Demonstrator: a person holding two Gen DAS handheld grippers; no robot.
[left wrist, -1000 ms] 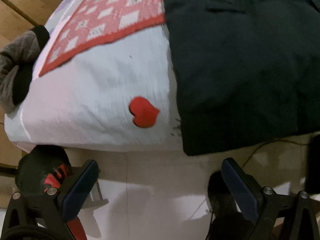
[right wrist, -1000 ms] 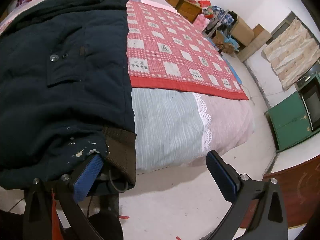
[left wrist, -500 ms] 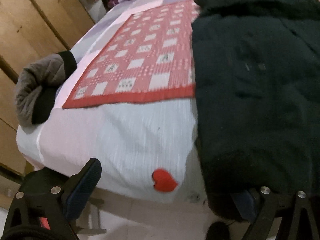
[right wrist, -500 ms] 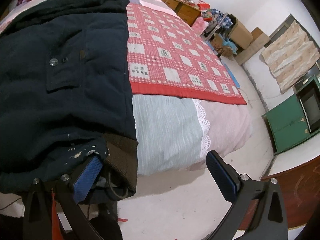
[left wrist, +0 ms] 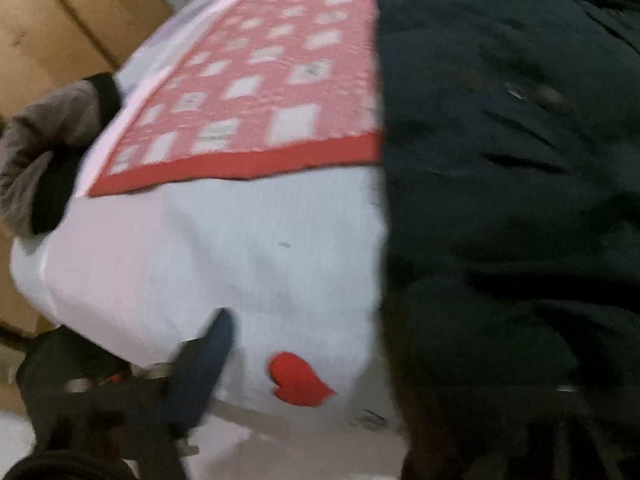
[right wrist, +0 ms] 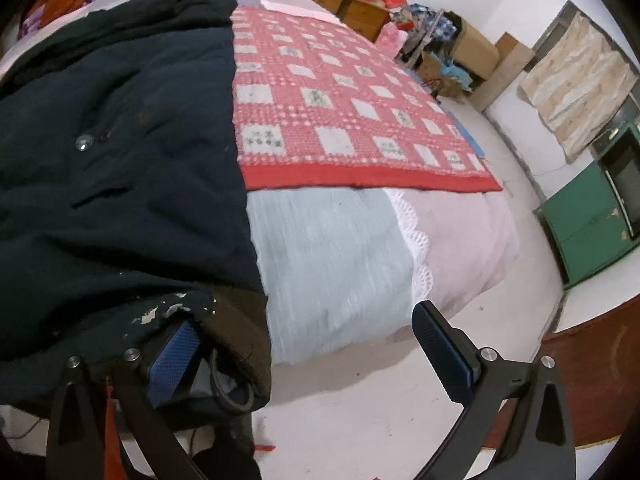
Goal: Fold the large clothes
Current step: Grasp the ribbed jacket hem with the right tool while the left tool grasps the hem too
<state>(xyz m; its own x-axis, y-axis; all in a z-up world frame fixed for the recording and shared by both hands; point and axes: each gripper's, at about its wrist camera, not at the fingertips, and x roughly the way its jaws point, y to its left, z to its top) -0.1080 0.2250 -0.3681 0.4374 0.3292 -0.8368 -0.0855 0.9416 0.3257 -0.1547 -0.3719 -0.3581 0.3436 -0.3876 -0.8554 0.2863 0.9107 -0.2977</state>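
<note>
A large dark navy coat lies flat on the bed, and its hem hangs over the near edge. In the left wrist view the coat fills the right half. My left gripper is closing at the coat's hem corner. Its left finger is over the pale sheet, clear of the cloth, while the coat hides the right finger. My right gripper is open at the coat's other hem corner. Its left finger is tucked under the paint-flecked hem beside the brown lining, and its right finger is free.
A red checked blanket covers the bed beside the coat, over a pale blue and pink sheet with a red heart patch. A grey garment hangs at the bed's left corner. A green cabinet and boxes line the far wall.
My left gripper has moved in over the bed edge to the coat's hem, and its jaws have narrowed. The coat now covers its right finger. The right gripper has stayed put.
</note>
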